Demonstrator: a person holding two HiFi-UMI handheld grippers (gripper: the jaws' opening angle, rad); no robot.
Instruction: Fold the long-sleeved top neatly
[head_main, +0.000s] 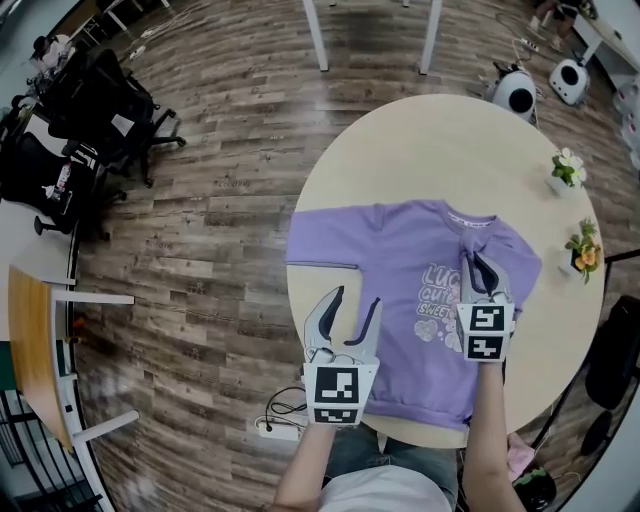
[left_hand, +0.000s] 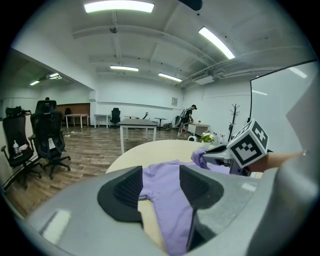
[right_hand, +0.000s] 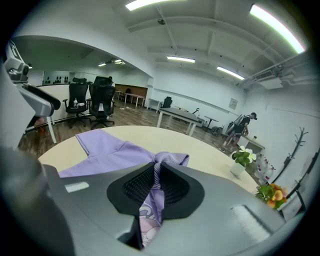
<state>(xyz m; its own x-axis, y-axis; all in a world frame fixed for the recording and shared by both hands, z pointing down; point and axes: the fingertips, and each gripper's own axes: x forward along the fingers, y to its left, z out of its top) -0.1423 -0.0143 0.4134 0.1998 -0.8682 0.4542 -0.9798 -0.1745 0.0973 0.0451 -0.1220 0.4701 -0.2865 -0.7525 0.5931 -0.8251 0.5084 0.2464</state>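
A purple long-sleeved top (head_main: 400, 262) with a printed front lies spread on the round table (head_main: 430, 150). Its left sleeve (head_main: 320, 245) reaches to the table's left edge. My right gripper (head_main: 478, 262) is over the chest near the collar, shut on a bunched, ribbed piece of the top (right_hand: 167, 159), which is pinched between the pads (right_hand: 139, 184). My left gripper (head_main: 347, 308) is open at the table's near left edge, beside the top's lower left side. In the left gripper view, purple cloth (left_hand: 162, 182) shows beyond the open jaws, with nothing held.
Two small flower pots (head_main: 568, 168) (head_main: 584, 250) stand at the table's right rim. Office chairs (head_main: 100, 100) are on the wood floor at far left. A power strip (head_main: 280, 428) lies by the table's near edge, and white machines (head_main: 515, 92) stand behind it.
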